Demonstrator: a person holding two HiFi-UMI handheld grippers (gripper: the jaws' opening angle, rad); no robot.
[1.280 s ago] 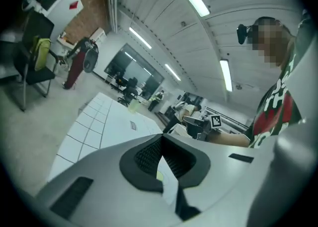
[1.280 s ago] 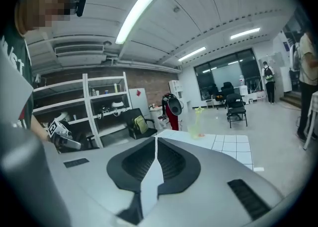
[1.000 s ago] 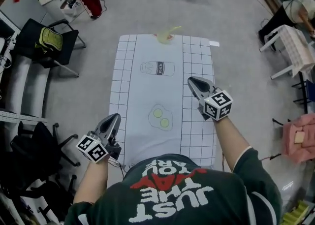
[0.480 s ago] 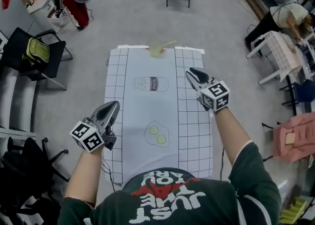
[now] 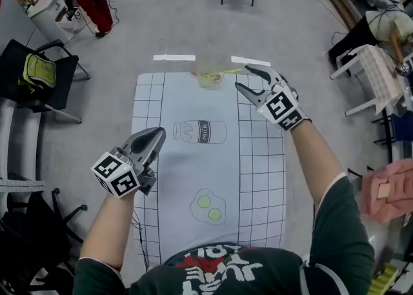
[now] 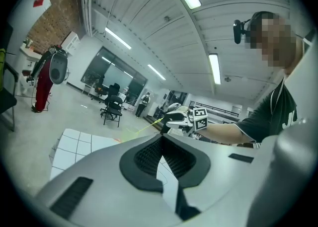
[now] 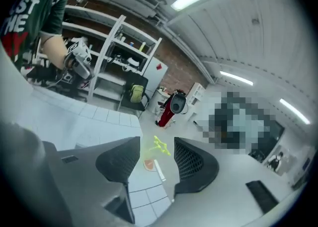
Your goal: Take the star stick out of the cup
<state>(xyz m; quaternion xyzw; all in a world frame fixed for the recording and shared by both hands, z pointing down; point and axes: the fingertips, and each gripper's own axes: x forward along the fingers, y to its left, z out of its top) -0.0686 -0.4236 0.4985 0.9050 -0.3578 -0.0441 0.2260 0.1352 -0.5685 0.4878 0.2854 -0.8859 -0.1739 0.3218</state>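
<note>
In the far cup [image 5: 209,68], a thin yellow-green star stick [image 5: 226,72] leans (right hand-held gripper [image 5: 242,76] just opened, empty).

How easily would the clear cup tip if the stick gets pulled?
Probably easily. The cup looks thin, clear plastic holding only the star stick, so likely light. The stick leans over its rim, so a sideways pull might topple it. Lifting straight up seems safer.
</note>
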